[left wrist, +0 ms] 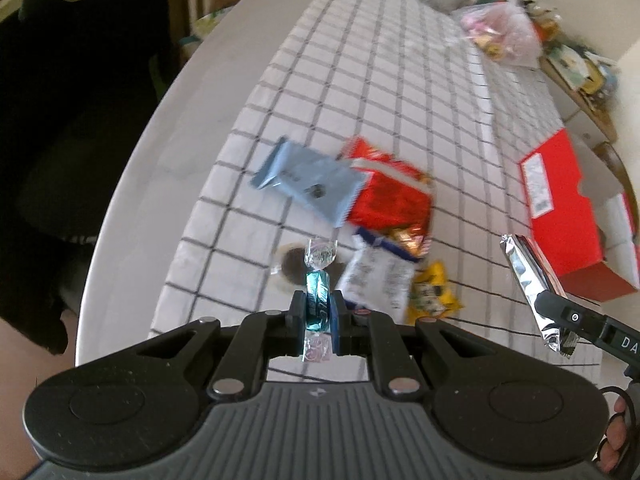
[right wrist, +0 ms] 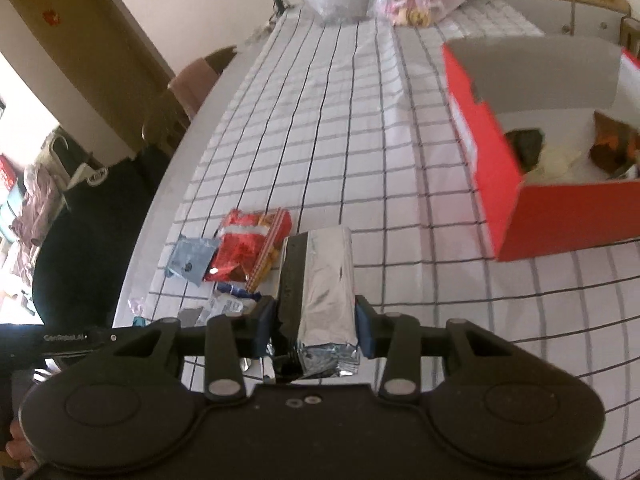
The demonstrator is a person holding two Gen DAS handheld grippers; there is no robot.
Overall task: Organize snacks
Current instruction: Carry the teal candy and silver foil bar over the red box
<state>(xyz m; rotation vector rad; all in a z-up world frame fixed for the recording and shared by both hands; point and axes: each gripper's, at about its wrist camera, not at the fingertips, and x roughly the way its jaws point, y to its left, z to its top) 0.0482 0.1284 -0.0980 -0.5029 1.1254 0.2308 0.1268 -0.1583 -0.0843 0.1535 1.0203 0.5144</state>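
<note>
A teal twist-wrapped candy (left wrist: 317,300) stands upright, pinched at its middle, its clear twisted end poking up. A silver foil snack bar (right wrist: 320,284) is held lengthwise, its crimped end nearest the lens. Left of the open red box (right wrist: 516,160), a heap lies on the checked worktop (right wrist: 340,120): a pale blue packet (left wrist: 308,182) overlapping a red foil bag (left wrist: 386,194), with a white sachet (left wrist: 376,276) and a yellow wrapper (left wrist: 434,294) beside them.
</note>
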